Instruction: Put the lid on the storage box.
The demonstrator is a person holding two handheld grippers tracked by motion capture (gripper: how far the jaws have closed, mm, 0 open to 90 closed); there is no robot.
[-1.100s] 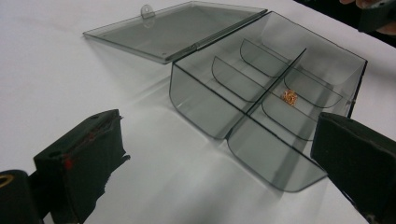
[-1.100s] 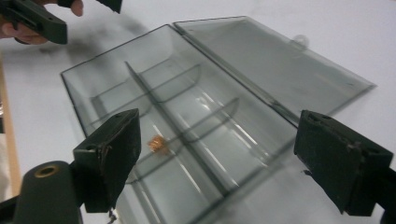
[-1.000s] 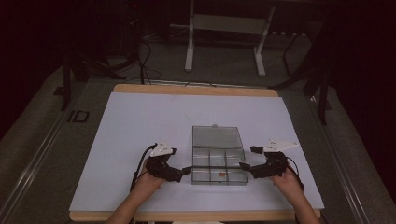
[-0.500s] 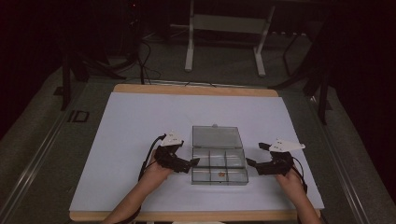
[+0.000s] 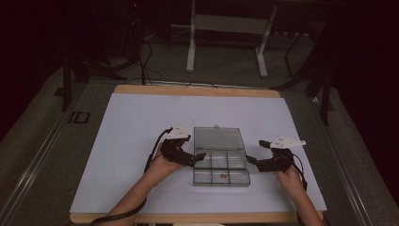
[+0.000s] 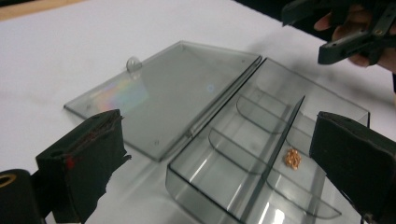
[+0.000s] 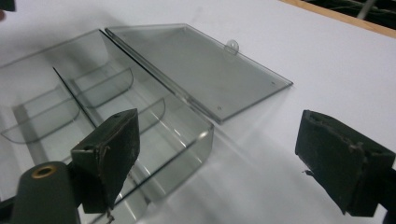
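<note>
Compartment box (image 5: 221, 168) lid (image 5: 218, 138) flat open | my left gripper (image 5: 199, 157) released at its left wall | my right gripper (image 5: 251, 161) released, just off right wall | bare table (image 5: 117, 141) all round

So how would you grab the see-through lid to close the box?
Probably by the little round tab on the far edge of the lid. The lid lies flat on the table, hinged to the box, so that free edge is the one that lifts. Come from the far side.
</note>
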